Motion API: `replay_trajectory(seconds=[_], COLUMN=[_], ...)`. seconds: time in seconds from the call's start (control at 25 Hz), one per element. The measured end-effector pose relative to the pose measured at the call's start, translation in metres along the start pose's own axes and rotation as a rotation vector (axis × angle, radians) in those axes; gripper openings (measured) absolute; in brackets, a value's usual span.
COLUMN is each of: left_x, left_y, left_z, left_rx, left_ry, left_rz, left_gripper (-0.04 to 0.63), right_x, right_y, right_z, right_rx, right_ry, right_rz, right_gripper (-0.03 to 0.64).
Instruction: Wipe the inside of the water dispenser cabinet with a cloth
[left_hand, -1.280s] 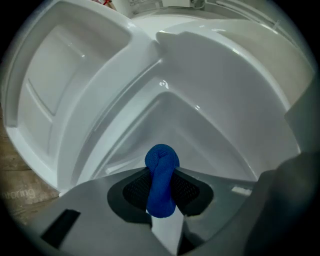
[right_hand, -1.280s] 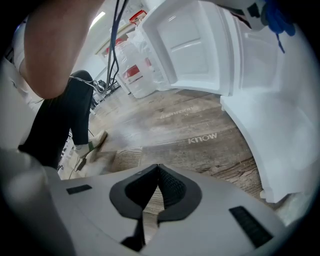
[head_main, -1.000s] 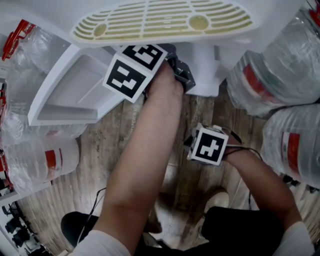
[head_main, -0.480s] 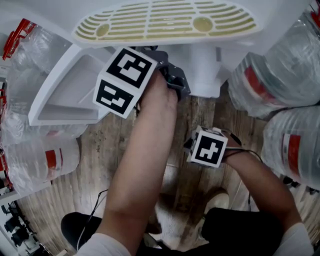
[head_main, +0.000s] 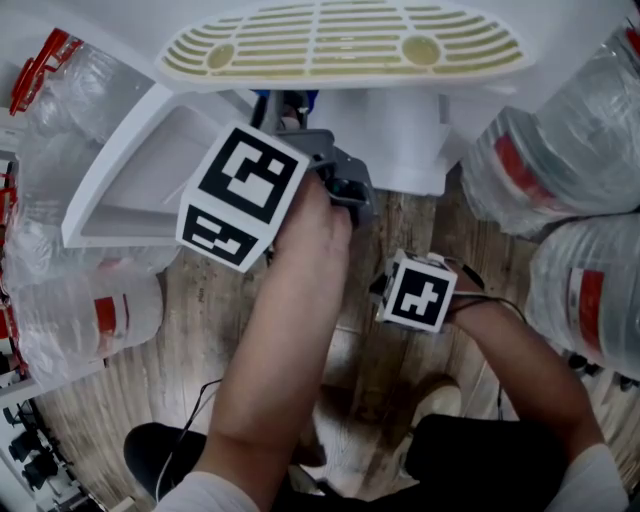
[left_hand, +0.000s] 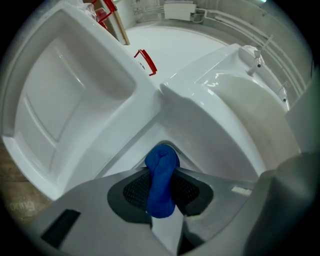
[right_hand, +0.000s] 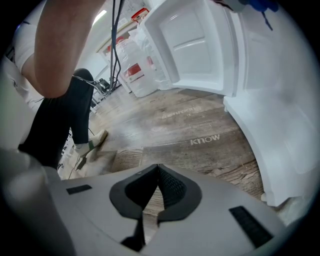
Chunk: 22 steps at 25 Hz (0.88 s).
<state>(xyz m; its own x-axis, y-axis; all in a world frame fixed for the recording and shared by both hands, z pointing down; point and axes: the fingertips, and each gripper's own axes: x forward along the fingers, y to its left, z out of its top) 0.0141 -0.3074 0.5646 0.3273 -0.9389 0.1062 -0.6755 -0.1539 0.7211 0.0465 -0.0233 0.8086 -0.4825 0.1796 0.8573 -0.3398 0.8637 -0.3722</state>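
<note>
My left gripper (left_hand: 162, 173) is shut on a bunched blue cloth (left_hand: 162, 161), whose end sticks out past the pads. It points into the angle where the open white cabinet door (left_hand: 65, 95) meets the white dispenser body (left_hand: 225, 115). In the head view the left gripper (head_main: 291, 108) sits just below the drip tray (head_main: 340, 45), with a bit of the blue cloth (head_main: 303, 98) showing. My right gripper (right_hand: 156, 172) is shut and empty, pointing down at the wooden floor (right_hand: 190, 135). Its marker cube (head_main: 418, 292) hangs low in front of the dispenser.
Large water bottles stand on the left (head_main: 80, 320) and on the right (head_main: 560, 150), (head_main: 590, 300). The open door (head_main: 140, 190) juts out to the left. A cable (right_hand: 116, 30) hangs near the person's leg, and a shoe (head_main: 432, 400) rests on the floor.
My left gripper has lifted and drawn back towards the camera and to the left, and the blue cloth now shows under the drip tray. The right gripper has stayed put.
</note>
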Motion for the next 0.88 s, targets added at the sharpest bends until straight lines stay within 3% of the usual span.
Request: replay_trajectory(seconds=[0.48,0.88], left_x=[-0.037,-0.080], left_y=[0.007,0.029], left_z=[0.013,0.046], left_rx=[0.107,0.272], left_ry=[0.011,0.028], left_rz=[-0.006,-0.002], left_gripper=[0.094,0.094], right_x=[-0.002,-0.003], right_y=[-0.006,-0.004], right_z=[0.023,0.068], right_rx=[-0.006,0.001], right_ry=[-0.044,-0.163], right_rz=[-0.029,-0.061], right_gripper=[0.002,0.002])
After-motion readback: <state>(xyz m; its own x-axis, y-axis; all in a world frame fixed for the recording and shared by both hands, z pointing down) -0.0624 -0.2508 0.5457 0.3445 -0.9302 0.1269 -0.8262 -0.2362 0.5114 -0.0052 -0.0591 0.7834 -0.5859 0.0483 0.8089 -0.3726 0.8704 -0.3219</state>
